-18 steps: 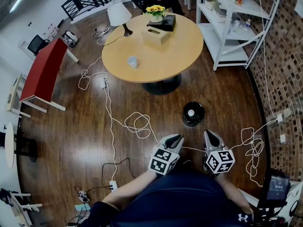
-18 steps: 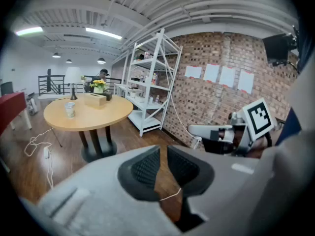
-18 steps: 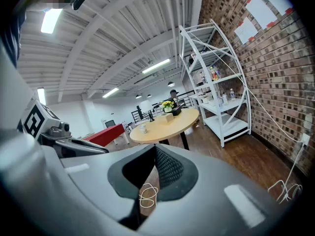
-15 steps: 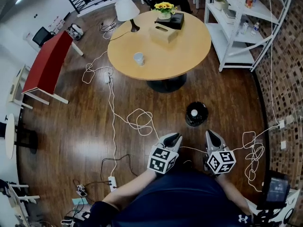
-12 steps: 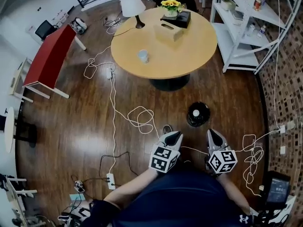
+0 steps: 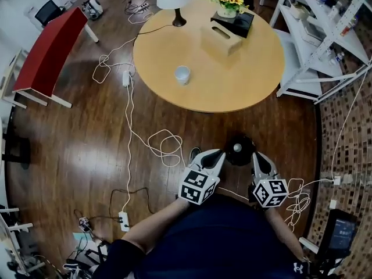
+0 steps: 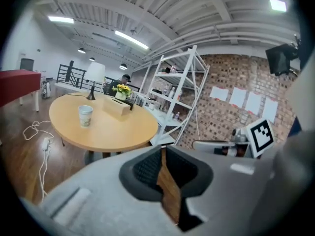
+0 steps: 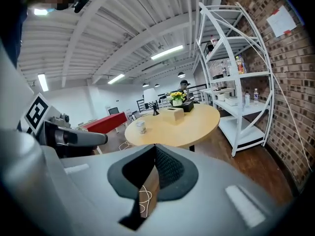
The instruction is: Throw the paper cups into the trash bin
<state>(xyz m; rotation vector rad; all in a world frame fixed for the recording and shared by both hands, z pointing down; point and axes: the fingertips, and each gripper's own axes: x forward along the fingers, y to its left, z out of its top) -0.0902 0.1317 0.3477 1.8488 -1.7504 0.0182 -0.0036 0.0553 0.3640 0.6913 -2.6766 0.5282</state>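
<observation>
Paper cup (image 6: pixel 182 74) on the round table (image 6: pixel 232 100) is nearer now you've walked up to the trash bin (image 6: pixel 247 143), but your left gripper (image 6: pixel 218 154) and right gripper (image 6: pixel 258 156) are both closed on nothing, so open one.

The round wooden table (image 6: pixel 244 86) has a smooth, matt light-tan top, and the white paper cup (image 6: pixel 182 74) toward its left edge looks matt too, while the dark brown plank floor (image 6: pixel 75 150) is glossy with bright reflections. The white shelf rack (image 8: pixel 241 130) looks like painted metal against a rough, matt red-brown brick wall (image 8: pixel 295 73).
</observation>
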